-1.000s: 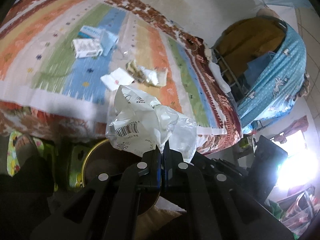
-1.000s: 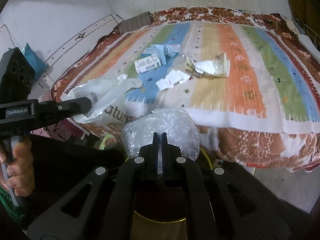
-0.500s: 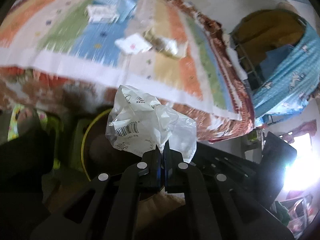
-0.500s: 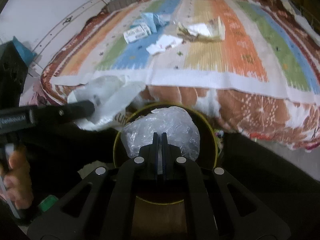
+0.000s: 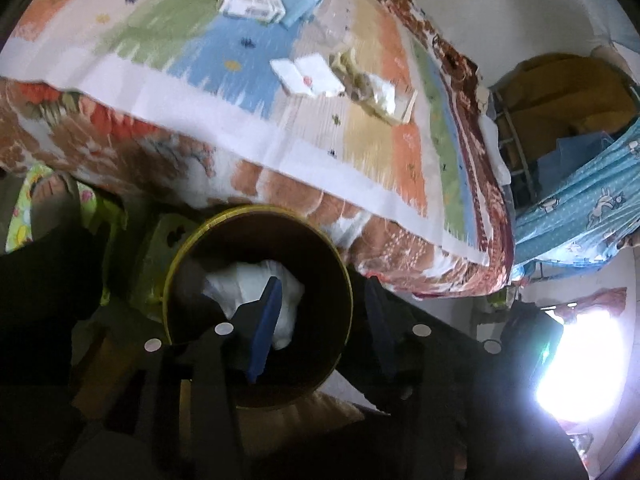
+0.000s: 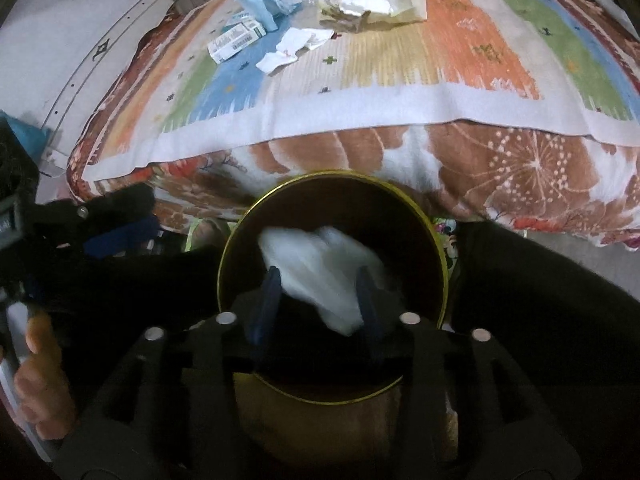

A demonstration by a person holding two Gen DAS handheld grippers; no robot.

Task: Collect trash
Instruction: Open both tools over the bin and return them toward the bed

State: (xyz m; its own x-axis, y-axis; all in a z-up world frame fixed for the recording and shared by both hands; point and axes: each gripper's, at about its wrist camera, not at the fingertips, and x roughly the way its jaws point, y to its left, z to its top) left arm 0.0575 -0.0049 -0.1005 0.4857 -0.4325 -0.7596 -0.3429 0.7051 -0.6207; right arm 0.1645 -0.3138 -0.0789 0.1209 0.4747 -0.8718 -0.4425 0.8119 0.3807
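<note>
Drop step: both your tongs, left point(image 5: 320, 316) and right point(image 6: 318, 304), are opening over the bin point(image 6: 432, 236), gripping nothing; white bags point(image 6: 320, 264) fall inside. Next, reach for the scraps point(image 6: 296, 46) on the bed point(image 6: 400, 100), at 12 o'clock.

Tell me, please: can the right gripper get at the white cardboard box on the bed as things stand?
Probably yes. The right gripper, opening over the bin, holds nothing, and the white box lies uncovered on the striped blanket, nothing between them.
</note>
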